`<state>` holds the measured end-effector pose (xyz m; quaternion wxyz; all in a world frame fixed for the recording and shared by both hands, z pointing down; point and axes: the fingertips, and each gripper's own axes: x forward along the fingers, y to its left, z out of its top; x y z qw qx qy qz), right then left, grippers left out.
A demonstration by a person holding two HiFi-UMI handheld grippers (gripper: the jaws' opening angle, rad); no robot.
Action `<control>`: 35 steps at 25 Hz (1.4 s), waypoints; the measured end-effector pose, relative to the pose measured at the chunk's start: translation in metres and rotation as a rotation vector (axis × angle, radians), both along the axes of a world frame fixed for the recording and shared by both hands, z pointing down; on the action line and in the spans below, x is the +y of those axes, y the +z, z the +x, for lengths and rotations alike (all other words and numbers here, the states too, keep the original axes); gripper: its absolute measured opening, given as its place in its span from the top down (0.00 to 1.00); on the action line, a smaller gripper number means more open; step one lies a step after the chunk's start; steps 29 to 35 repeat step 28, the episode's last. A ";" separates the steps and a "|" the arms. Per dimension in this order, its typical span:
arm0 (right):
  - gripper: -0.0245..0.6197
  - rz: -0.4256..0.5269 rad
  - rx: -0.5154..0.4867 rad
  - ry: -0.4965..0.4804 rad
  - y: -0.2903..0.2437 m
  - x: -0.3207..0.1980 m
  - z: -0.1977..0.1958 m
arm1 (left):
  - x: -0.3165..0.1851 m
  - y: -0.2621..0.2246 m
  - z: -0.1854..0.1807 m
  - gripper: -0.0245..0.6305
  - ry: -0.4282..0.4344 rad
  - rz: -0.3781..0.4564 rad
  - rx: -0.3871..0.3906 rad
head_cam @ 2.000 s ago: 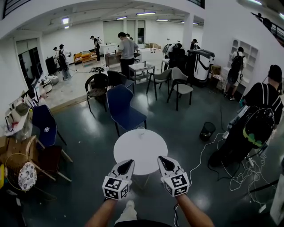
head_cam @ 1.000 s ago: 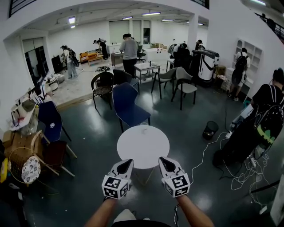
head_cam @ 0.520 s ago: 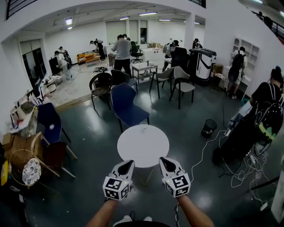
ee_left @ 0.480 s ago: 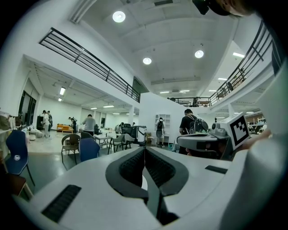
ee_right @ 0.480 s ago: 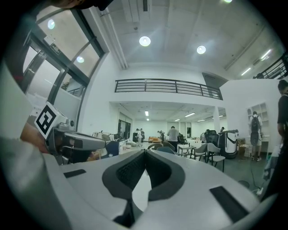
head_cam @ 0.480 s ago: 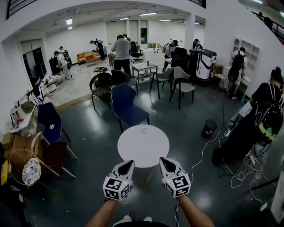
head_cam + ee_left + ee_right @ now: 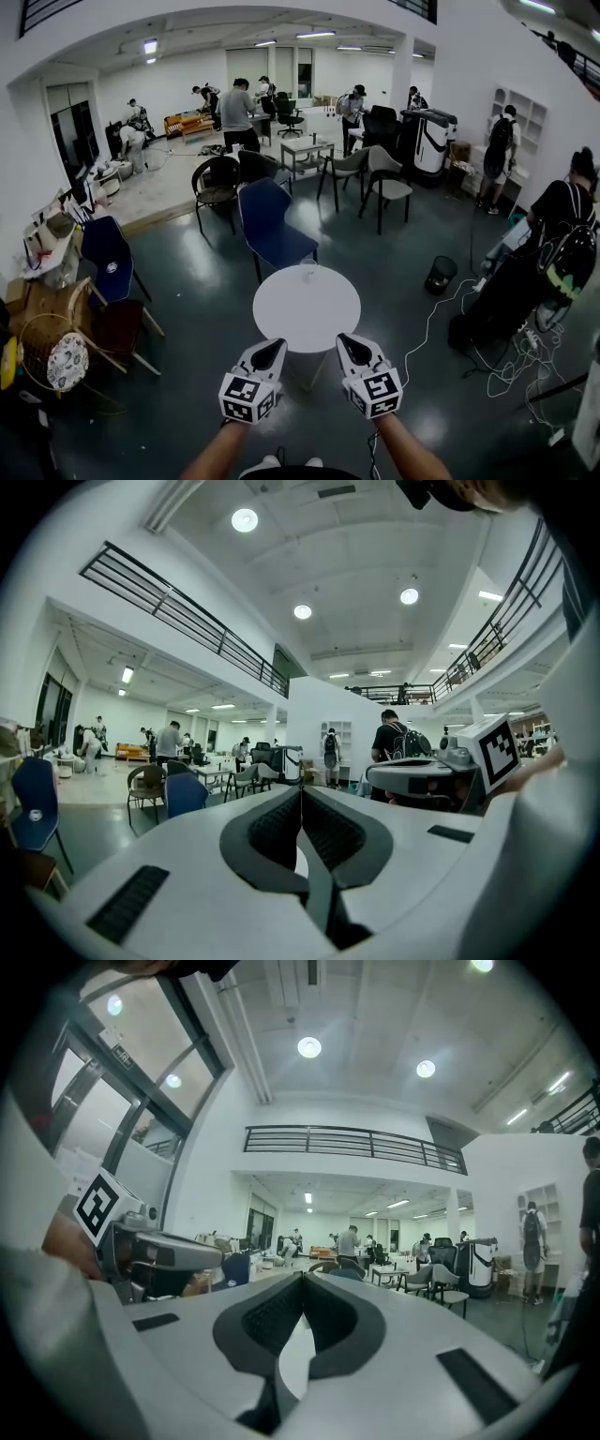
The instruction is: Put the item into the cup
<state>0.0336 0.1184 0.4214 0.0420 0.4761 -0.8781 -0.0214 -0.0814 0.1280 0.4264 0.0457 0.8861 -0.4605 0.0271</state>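
Cup (image 7: 305, 270), small and clear, stands at the far edge of the round white tabletop (image 7: 307, 309), ahead of both jaws; the item is too small to make out. Left gripper (image 7: 266, 352) and right gripper (image 7: 352, 348) are clenched on themselves, side by side near the tabletop's close edge. A blue chair (image 7: 270, 225) stands beyond, and a bin (image 7: 439, 275) is off to their right.

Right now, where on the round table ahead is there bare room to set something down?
Nearly the whole top of the round table is bare, from its near edge by the left gripper and right gripper to the small cup at its far edge. Crowded: beyond it, the blue chair and more chairs.
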 end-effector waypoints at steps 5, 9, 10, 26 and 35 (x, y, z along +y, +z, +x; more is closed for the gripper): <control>0.94 0.013 0.005 -0.006 -0.004 0.005 -0.009 | 0.002 0.001 -0.007 0.94 0.002 0.006 -0.009; 0.94 0.017 0.006 0.001 -0.009 0.005 -0.013 | 0.004 -0.002 -0.010 0.94 0.010 0.011 -0.013; 0.94 0.018 0.005 0.002 -0.009 0.005 -0.013 | 0.004 -0.002 -0.009 0.94 0.017 0.015 -0.012; 0.94 0.022 0.007 -0.013 -0.007 0.012 -0.004 | 0.011 -0.005 0.010 0.94 0.045 0.050 -0.026; 0.94 0.022 0.009 -0.015 -0.006 0.015 -0.003 | 0.014 -0.003 0.012 0.94 0.050 0.049 -0.026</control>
